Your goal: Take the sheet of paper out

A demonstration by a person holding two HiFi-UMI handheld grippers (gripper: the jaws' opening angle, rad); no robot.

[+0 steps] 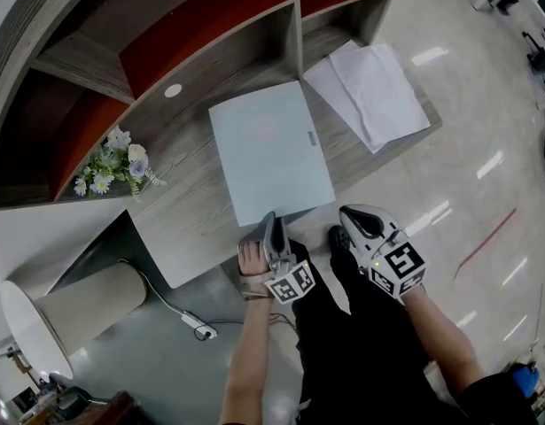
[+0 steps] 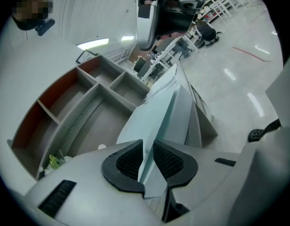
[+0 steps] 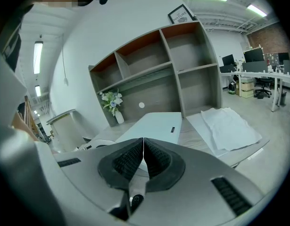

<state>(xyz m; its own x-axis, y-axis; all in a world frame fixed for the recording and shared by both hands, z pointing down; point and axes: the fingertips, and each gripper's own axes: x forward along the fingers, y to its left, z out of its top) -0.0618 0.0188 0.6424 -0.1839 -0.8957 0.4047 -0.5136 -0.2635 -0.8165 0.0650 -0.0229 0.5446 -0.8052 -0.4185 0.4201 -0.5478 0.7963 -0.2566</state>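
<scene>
A pale blue folder (image 1: 268, 153) lies flat on the grey wooden desk (image 1: 183, 228), its near edge at the desk's front. My left gripper (image 1: 268, 221) is at that near edge. In the left gripper view the folder's thin edge (image 2: 159, 112) runs up between the two pads, and the left gripper (image 2: 147, 161) is shut on it. My right gripper (image 1: 350, 216) hovers just right of the folder's near corner, off the desk's front edge. Its jaws are shut with nothing between them (image 3: 143, 157). The folder (image 3: 154, 126) lies ahead of it. Any sheet inside the folder is hidden.
Loose white papers (image 1: 374, 91) lie on the desk's right end. A shelf unit (image 1: 210, 25) stands along the back, with a small vase of flowers (image 1: 112, 166) at the left. A white cylinder (image 1: 77, 312) and a power strip (image 1: 201, 326) are on the floor at the left.
</scene>
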